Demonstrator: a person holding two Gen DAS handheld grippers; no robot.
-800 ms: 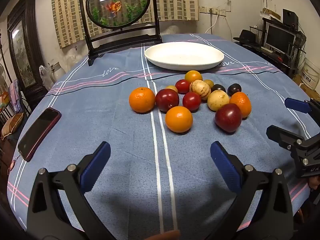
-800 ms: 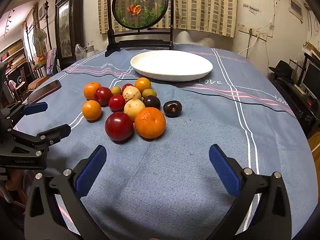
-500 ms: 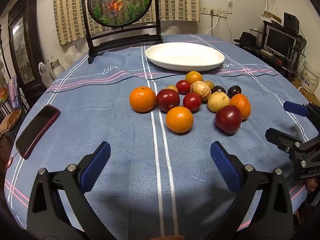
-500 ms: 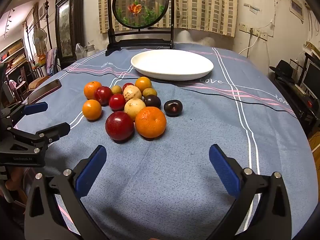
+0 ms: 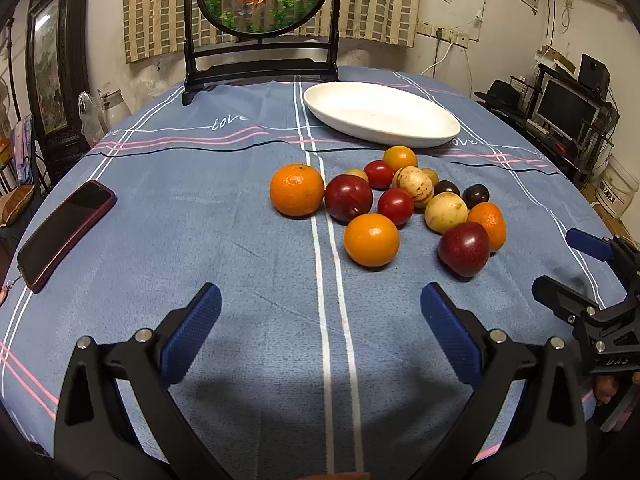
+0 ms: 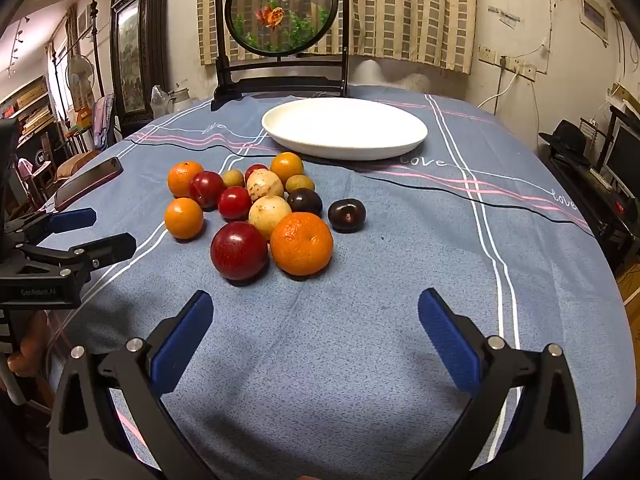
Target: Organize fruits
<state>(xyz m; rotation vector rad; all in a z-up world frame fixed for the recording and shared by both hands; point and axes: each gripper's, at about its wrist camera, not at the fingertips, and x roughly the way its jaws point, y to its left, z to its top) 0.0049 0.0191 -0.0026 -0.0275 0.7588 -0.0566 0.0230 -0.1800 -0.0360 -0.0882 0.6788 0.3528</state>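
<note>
A cluster of several fruits lies on the blue tablecloth: oranges (image 5: 296,195) (image 6: 301,243), red plums (image 5: 464,249) (image 6: 239,251), pale round fruits (image 6: 269,211) and dark plums (image 6: 346,215). A white oval plate (image 5: 380,114) (image 6: 344,128) stands empty behind them. My left gripper (image 5: 320,328) is open and empty, short of the fruit; it also shows at the left of the right wrist view (image 6: 92,232). My right gripper (image 6: 314,332) is open and empty, short of the nearest orange and red plum; it shows at the right of the left wrist view (image 5: 576,272).
A dark red phone (image 5: 66,228) lies near the table's left edge. A round goldfish screen on a black stand (image 5: 262,20) stands at the back of the table. A monitor and shelves (image 5: 568,108) stand to the right beyond the table.
The left wrist view has swung left and slightly closer, so the fruit and plate sit further right in it. The right gripper has barely moved. Both stay open.
</note>
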